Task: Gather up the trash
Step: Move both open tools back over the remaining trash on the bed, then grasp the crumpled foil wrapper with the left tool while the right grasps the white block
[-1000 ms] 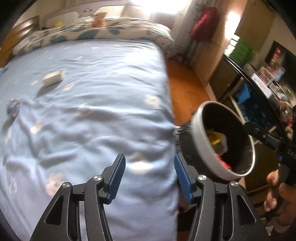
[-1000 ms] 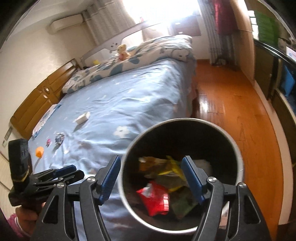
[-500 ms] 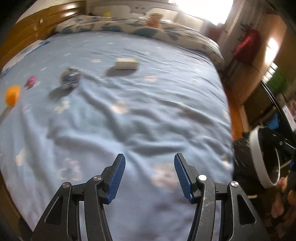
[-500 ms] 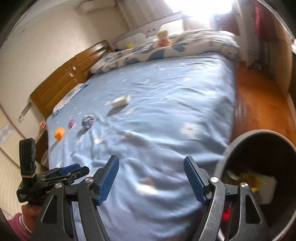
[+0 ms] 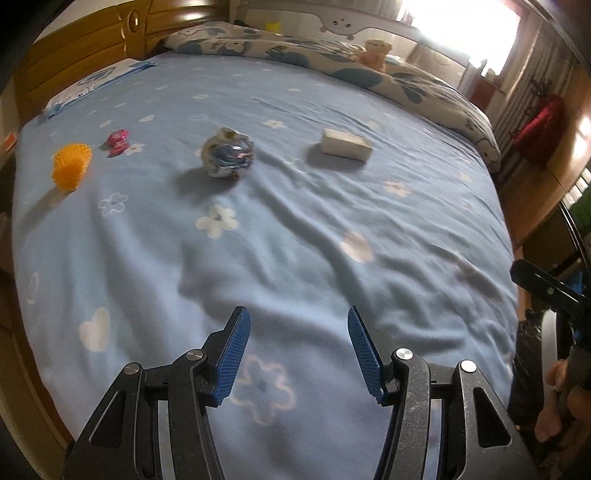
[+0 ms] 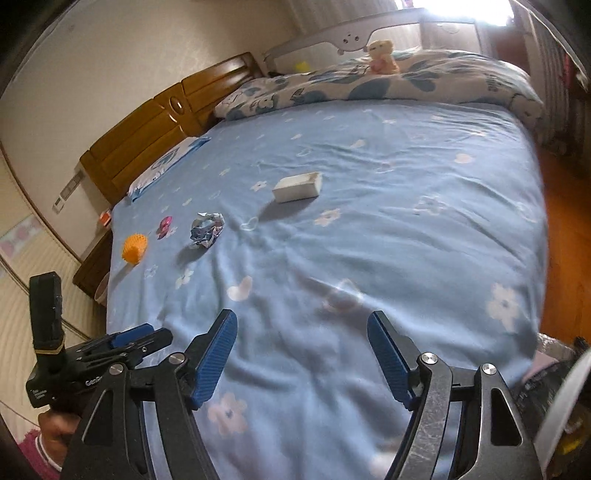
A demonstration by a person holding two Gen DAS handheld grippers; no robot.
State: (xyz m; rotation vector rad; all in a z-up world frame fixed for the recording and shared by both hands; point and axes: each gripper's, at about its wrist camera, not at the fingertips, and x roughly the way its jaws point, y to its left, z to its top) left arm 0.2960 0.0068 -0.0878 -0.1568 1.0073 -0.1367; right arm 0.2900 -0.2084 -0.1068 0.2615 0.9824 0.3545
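Both views swing off the white-rimmed bin (image 6: 565, 398) onto the blue flowered bed (image 5: 295, 229). Four pieces lie there: one white box (image 5: 345, 144), one crumpled foil wrapper (image 5: 228, 153), one pink wrapper (image 5: 118, 139), one orange ball (image 5: 71, 166). Left claw (image 5: 299, 350) and right claw (image 6: 301, 354): both gape, empty.

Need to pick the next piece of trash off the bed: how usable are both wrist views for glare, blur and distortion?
Left wrist view: window blown out at top right; crumpled foil wrapper and white box sharp with soft shadows, near sheet smeared. Right wrist view: the same glare at the top, right edge of the bed blurred, headboard bowed by the fisheye.
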